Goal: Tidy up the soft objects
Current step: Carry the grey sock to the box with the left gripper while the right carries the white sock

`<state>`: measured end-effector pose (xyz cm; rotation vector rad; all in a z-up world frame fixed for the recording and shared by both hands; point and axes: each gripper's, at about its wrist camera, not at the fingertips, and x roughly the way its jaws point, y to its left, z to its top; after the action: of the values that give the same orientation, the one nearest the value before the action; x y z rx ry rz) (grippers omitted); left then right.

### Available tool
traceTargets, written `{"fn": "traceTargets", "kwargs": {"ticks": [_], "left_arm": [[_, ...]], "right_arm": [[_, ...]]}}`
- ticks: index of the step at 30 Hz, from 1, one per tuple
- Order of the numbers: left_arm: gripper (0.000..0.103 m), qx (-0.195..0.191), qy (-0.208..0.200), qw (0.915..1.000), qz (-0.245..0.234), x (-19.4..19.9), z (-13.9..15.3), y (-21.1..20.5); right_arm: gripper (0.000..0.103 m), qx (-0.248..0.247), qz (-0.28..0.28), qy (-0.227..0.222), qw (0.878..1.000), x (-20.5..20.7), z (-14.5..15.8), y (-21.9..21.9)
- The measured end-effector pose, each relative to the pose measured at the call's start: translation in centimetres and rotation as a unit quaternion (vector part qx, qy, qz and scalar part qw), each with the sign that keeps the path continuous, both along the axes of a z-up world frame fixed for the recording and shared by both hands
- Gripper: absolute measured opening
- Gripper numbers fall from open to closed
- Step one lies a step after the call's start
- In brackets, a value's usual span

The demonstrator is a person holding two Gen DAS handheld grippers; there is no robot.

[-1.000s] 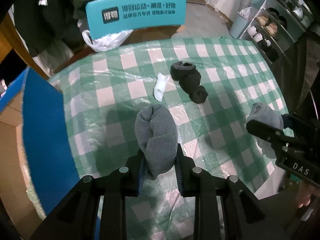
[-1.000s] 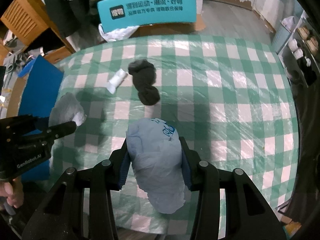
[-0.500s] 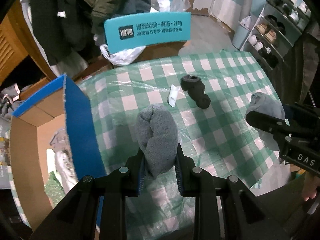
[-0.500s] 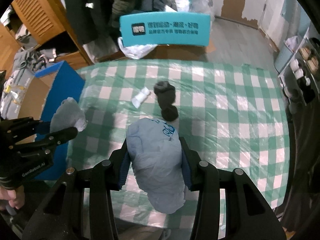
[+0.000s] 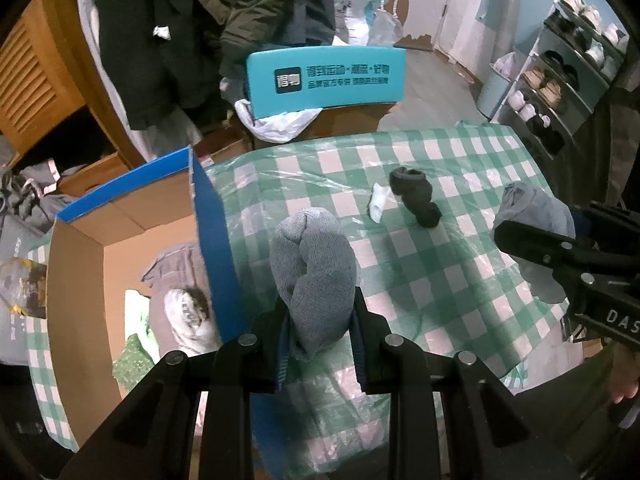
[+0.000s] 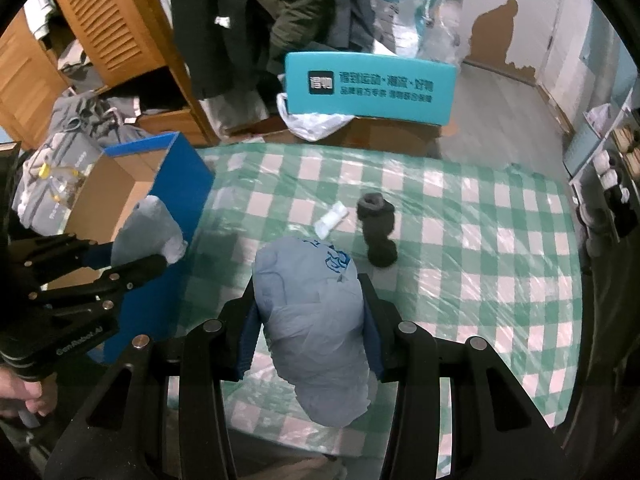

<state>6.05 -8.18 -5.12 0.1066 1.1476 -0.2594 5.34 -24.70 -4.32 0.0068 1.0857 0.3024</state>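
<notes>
My left gripper is shut on a rolled grey sock, held above the table's left part beside the blue-walled cardboard box. My right gripper is shut on a folded light blue garment with a blue print, held over the table's near side. A dark sock roll and a small white roll lie on the green checked tablecloth. In the right wrist view the left gripper shows with its sock; in the left wrist view the right gripper shows with its garment.
The open box left of the table holds several clothes. A teal chair back stands behind the table. Hanging coats, a wooden cabinet and a shoe rack surround the area. A hand grips the left handle.
Both grippers have risen and drawn back with their loads, so the table looks smaller. The left view has swung left, bringing the open box and the clothes inside it into sight.
</notes>
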Motion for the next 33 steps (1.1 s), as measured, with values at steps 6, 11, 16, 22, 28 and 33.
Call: {"fn": "traceTargets", "kwargs": {"ticks": [6, 11, 16, 22, 28, 33], "left_arm": [[0.026, -0.010, -0.005, 0.9999, 0.012, -0.4, 0.6, 1.8], [0.026, -0.017, -0.009, 0.9994, 0.030, -0.7, 1.1, 4.0], [0.026, -0.021, -0.017, 0.9984, 0.049, -1.0, 1.8, 6.6], [0.026, -0.024, -0.020, 0.9968, 0.073, -1.5, 1.9, 9.7], [0.026, -0.021, -0.020, 0.9946, 0.099, -1.8, 1.7, 12.7], [0.026, -0.018, -0.019, 0.9924, 0.121, -1.9, 1.3, 15.2]], "right_arm": [[0.043, 0.006, 0.018, -0.006, 1.000, 0.4, 0.9, 2.4], [0.043, 0.012, 0.034, -0.010, 0.999, 0.6, 1.4, 4.6], [0.043, 0.017, 0.053, -0.015, 0.998, 0.9, 2.1, 7.5], [0.043, 0.020, 0.078, -0.016, 0.997, 1.1, 2.6, 10.9], [0.043, 0.024, 0.103, -0.013, 0.994, 1.4, 2.6, 14.2], [0.043, 0.030, 0.123, -0.008, 0.992, 1.5, 2.4, 16.8]]}}
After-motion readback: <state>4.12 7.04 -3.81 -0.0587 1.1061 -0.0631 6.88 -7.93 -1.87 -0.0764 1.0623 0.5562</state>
